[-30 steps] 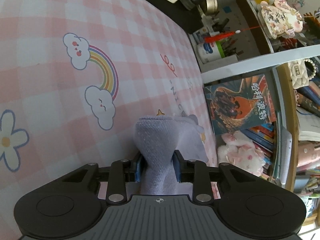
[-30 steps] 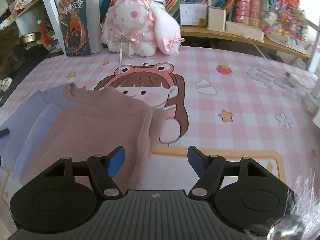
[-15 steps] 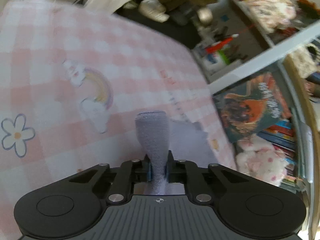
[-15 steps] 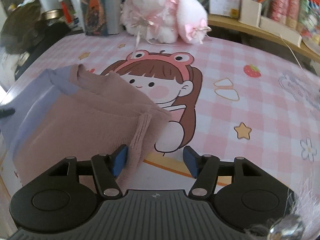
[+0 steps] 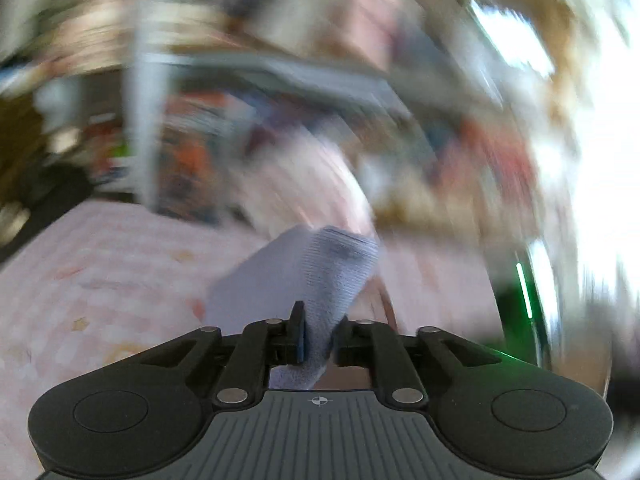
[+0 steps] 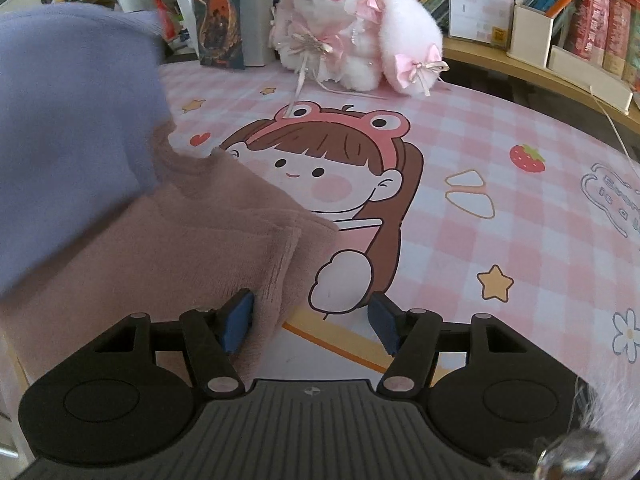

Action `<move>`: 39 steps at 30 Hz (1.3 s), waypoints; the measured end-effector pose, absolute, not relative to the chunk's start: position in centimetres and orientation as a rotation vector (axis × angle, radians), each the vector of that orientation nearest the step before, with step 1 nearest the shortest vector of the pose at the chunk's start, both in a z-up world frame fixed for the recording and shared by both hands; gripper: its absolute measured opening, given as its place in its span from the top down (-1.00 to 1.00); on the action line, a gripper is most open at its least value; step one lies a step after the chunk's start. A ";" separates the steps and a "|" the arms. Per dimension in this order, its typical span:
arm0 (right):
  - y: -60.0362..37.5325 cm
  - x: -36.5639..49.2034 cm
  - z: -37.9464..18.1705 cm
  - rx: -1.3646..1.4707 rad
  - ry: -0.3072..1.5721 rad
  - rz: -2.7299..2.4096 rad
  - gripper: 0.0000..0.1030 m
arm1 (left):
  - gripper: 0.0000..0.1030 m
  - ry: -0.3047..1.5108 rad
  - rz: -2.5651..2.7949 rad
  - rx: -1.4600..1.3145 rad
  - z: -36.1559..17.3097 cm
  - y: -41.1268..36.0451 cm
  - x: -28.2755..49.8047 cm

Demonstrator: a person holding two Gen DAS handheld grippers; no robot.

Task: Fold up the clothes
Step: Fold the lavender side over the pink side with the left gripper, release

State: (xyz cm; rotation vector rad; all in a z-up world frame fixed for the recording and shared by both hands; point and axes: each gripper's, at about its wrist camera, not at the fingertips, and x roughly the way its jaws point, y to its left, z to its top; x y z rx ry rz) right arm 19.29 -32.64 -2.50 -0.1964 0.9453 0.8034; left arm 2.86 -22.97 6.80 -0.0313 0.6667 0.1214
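A: Left wrist view, item one?
B: Left tool (image 5: 318,338), jaws drawn close and clamped on a fold of the lavender garment (image 5: 304,280). The cloth rises from between the pads and hangs above the pink checked desk cover (image 5: 100,264).

A: Surroundings there?
B: Heavily blurred. Shelving and colours smear together; nothing else can be told.

A: Right wrist view?
B: Right tool (image 6: 310,322), jaws spread wide, gripping nothing. Its left blue pad (image 6: 239,320) touches the edge of the dusty-pink garment (image 6: 168,248), whose hemmed corner lies between the jaws; the right pad sits apart over bare cover.

A: Where is the lavender piece?
B: Lifted at upper left (image 6: 68,128), overlapping the pink one's far side and hiding that part of the desk.

A: Other entries?
B: Cartoon girl print (image 6: 320,176) on the desk cover, just beside the pink garment. Plush rabbit (image 6: 352,36) at the far edge, an upright book (image 6: 218,12) beside it, bookshelf (image 6: 540,4) behind.
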 end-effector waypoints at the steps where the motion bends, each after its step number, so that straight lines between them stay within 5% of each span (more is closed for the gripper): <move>1: -32.7 19.3 -2.5 -0.196 0.945 0.807 -0.18 | 0.64 0.762 0.093 0.052 4.9 -25.1 3.5; 6: -32.7 19.6 -2.5 -0.198 0.946 0.826 -0.19 | 0.10 0.839 0.069 0.346 -0.3 -30.3 2.8; 10: -33.1 20.0 -2.5 -0.174 0.961 0.831 -0.23 | 0.03 0.851 0.059 0.305 -0.1 -29.9 2.5; 23: -39.9 20.9 0.1 0.298 1.046 0.901 -0.25 | 0.01 0.617 0.184 -0.402 6.1 -19.2 -1.9; 33: -34.0 21.3 -2.6 0.420 1.234 0.993 -0.21 | 0.07 0.760 0.270 -0.154 0.0 -21.8 -0.8; 35: -33.1 21.6 -2.4 0.398 1.206 0.973 -0.14 | 0.07 0.767 0.271 -0.149 -0.3 -22.0 -0.9; 36: -32.7 21.7 -2.4 0.373 1.191 0.962 0.10 | 0.07 0.770 0.270 -0.144 -0.3 -22.1 -1.0; 37: -32.4 21.6 -2.1 0.337 1.162 0.962 0.55 | 0.07 0.773 0.267 -0.142 -0.2 -22.0 -1.0; 39: -32.4 21.0 -0.8 0.266 1.061 1.010 0.67 | 0.06 0.779 0.264 -0.152 -0.2 -21.8 -1.0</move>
